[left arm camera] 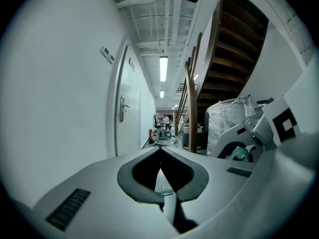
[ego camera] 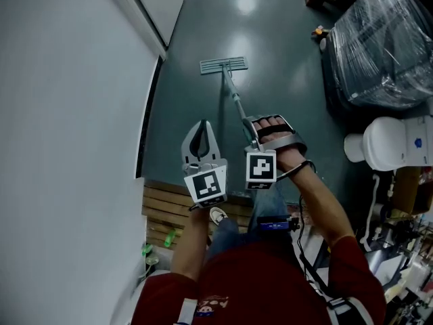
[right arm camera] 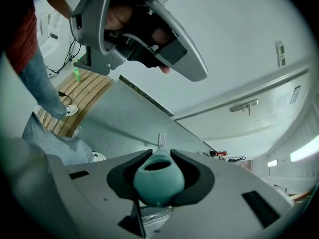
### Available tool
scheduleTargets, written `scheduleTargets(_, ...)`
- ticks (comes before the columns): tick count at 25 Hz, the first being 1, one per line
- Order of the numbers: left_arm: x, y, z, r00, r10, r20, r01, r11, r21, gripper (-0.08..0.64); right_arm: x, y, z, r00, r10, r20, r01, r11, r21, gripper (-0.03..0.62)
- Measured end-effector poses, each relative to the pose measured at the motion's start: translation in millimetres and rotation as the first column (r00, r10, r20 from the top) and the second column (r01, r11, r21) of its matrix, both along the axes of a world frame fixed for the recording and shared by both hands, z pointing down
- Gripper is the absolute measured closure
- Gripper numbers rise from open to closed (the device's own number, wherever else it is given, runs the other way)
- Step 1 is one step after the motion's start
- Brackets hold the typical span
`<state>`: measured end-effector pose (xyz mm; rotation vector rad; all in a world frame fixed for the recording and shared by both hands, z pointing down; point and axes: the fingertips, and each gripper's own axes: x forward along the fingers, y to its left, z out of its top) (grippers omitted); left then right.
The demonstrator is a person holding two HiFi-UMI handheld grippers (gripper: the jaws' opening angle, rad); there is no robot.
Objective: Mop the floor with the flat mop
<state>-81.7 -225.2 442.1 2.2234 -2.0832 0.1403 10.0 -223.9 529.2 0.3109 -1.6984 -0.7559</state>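
Note:
The flat mop lies with its grey head [ego camera: 223,65] on the dark green floor [ego camera: 284,39], and its pole [ego camera: 235,97] runs back to my right gripper [ego camera: 256,133]. That gripper is shut on the teal handle end [right arm camera: 158,180]; beyond it the mop head [right arm camera: 161,140] shows small on the floor. My left gripper [ego camera: 201,126] hovers just left of the pole, apart from it, shut with nothing between its tips [left arm camera: 160,149]. In the right gripper view the left gripper [right arm camera: 134,29] hangs overhead. In the left gripper view the right gripper [left arm camera: 259,133] sits at the right edge.
A white wall [ego camera: 67,114] and a door frame [ego camera: 145,19] bound the left side. At the right stand a plastic-wrapped pallet [ego camera: 385,46] and a white rounded fixture [ego camera: 399,144]. A wooden slatted platform [ego camera: 176,212] lies under the person's shoe [ego camera: 218,215]. A corridor [left arm camera: 162,128] stretches ahead beside stairs [left arm camera: 234,49].

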Motion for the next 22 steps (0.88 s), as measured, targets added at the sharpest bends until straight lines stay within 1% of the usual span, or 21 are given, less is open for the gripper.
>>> scheduleTargets(4,-2.8,-13.0,5.8,1.0,-0.011,0.004,0.011,1.0,0.005,0.545,-2.0,-21.2,6.5,1.0,-0.006,0.008,0.006,1.0,0.026,0.472)
scheduleTargets(11,-5.5,-24.9,10.9,1.0,-0.023,0.005,0.023,1.0,0.001,0.545,-11.0,-49.3,20.2,1.0,-0.018,0.008,0.017,0.999,0.047,0.472)
scheduleTargets(16,-11.0,-25.4,14.3,0.999,-0.032,0.003,0.032,0.999,0.005,0.545,-19.5,-64.8,35.2,1.0,-0.018,0.002,0.017,0.997,0.075,0.472)
scheduleTargets(19,-13.1,-25.5,16.3,0.999,-0.039,0.004,0.039,0.999,0.007,0.545,-23.0,-72.8,43.8,1.0,-0.019,0.002,0.019,0.997,0.072,0.472)
scheduleTargets(22,-14.9,-24.5,14.7,0.999,-0.045,0.002,0.045,0.999,0.012,0.545,-25.3,-83.4,53.5,1.0,-0.012,-0.004,0.012,0.995,0.096,0.472)
